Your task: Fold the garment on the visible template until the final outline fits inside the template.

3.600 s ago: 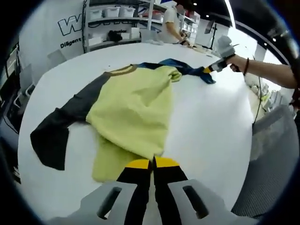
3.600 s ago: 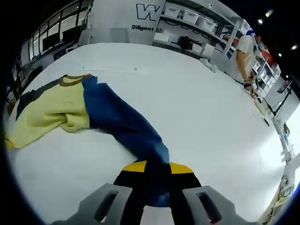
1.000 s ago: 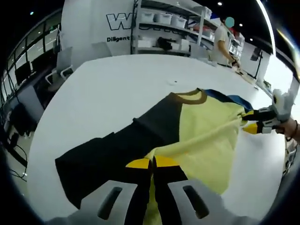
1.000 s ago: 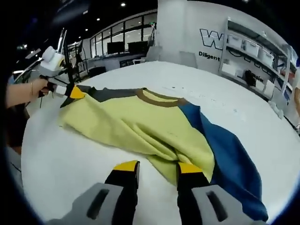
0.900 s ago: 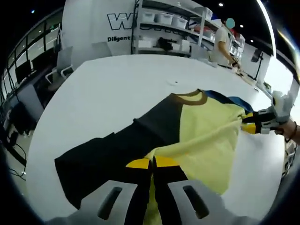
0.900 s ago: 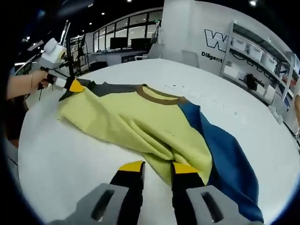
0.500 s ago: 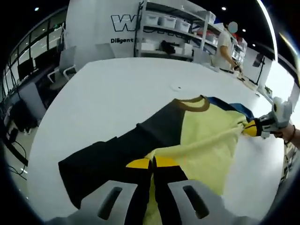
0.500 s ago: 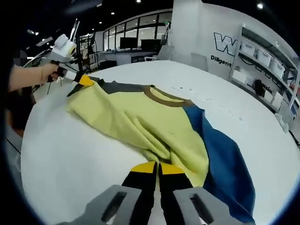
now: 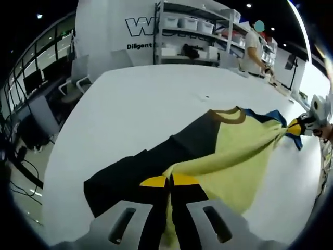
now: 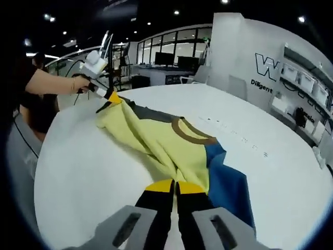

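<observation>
A garment (image 9: 229, 151) with a yellow body, brown collar (image 9: 228, 115), dark grey sleeve (image 9: 130, 174) and blue sleeve (image 9: 278, 117) hangs stretched between both grippers over the white table (image 9: 130, 104). My left gripper (image 9: 169, 181) is shut on one yellow corner of the hem. My right gripper (image 9: 292, 128) pinches the far corner at the right edge. In the right gripper view, the right gripper (image 10: 175, 186) is shut on yellow cloth of the garment (image 10: 156, 140), the blue sleeve (image 10: 226, 190) droops beside it, and the left gripper (image 10: 112, 97), held by a hand, grips the opposite corner.
Shelves with white bins (image 9: 192, 31) and a standing person (image 9: 255, 52) are beyond the table's far edge. Office chairs (image 9: 78, 73) stand at its left side. Small marks (image 10: 234, 134) dot the tabletop. Desks with monitors (image 10: 171, 60) line the background.
The right gripper has shut on the yellow hem. The two grippers have moved apart and up, pulling the yellow body taut between them.
</observation>
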`<state>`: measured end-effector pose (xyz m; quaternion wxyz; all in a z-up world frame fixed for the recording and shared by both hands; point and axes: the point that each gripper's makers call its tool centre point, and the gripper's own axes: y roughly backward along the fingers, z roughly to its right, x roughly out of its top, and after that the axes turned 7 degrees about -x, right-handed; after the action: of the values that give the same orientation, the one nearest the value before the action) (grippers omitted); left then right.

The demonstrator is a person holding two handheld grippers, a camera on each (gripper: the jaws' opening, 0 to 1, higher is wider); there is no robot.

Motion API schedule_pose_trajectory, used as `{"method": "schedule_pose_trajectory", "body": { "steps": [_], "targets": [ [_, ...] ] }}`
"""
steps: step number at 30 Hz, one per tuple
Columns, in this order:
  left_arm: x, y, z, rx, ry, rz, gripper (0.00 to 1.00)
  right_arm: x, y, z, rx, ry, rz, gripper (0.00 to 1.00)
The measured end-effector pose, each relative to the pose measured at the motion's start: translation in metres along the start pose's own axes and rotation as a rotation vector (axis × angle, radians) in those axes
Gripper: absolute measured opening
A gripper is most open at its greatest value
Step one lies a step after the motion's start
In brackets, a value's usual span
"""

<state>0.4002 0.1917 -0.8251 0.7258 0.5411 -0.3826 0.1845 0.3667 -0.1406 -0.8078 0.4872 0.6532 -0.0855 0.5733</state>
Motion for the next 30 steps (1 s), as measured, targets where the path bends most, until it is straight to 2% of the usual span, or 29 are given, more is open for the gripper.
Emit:
{"method": "schedule_pose_trajectory", "body": {
  "steps": [3,4,6,9,10,16,17,18,20,21,22,25,28,30],
  "targets": [
    [0.004,0.002,-0.002,0.013,-0.014,0.011,0.0,-0.002,0.0,0.006,-0.025,-0.016,-0.005,0.0],
    [0.007,0.003,-0.001,0.014,-0.017,0.024,0.0,-0.008,0.0,0.011,-0.062,-0.032,-0.033,0.0],
    [0.012,0.004,0.002,0.013,-0.029,0.042,0.0,-0.012,-0.003,0.009,-0.061,-0.016,-0.043,0.0],
    [0.014,0.004,-0.001,0.034,-0.089,0.031,0.0,-0.018,-0.003,0.017,-0.103,-0.015,-0.074,0.0],
    [0.012,0.004,0.0,0.028,-0.083,0.026,0.0,-0.019,-0.003,0.017,-0.108,-0.051,-0.084,0.0],
    [0.003,-0.001,0.01,-0.021,-0.085,-0.004,0.0,-0.025,-0.011,0.006,-0.102,-0.042,-0.124,0.0],
    [0.0,0.0,0.014,-0.033,-0.111,-0.015,0.01,-0.026,-0.012,0.002,-0.092,-0.062,-0.134,0.0],
    [-0.002,0.001,0.016,-0.033,-0.116,-0.017,0.04,-0.026,-0.013,-0.001,-0.105,-0.124,-0.142,0.04],
    [-0.007,0.004,0.019,-0.043,-0.1,-0.022,0.14,-0.02,-0.013,-0.006,-0.098,-0.127,-0.105,0.22],
    [-0.007,0.005,0.02,-0.041,-0.097,-0.016,0.22,-0.016,-0.012,-0.007,-0.098,-0.114,-0.086,0.27],
    [-0.011,0.007,0.023,-0.047,-0.092,-0.018,0.27,-0.016,-0.011,-0.01,-0.086,-0.111,-0.092,0.28],
    [-0.017,0.012,0.027,-0.049,-0.11,-0.032,0.36,-0.011,-0.011,-0.021,-0.047,-0.084,-0.078,0.18],
    [-0.022,0.023,0.042,-0.076,-0.121,-0.016,0.33,0.0,-0.012,-0.028,-0.056,-0.131,-0.054,0.22],
    [-0.023,0.026,0.052,-0.099,-0.15,0.003,0.29,0.008,-0.012,-0.035,-0.035,-0.141,-0.019,0.2]
  ]
}}
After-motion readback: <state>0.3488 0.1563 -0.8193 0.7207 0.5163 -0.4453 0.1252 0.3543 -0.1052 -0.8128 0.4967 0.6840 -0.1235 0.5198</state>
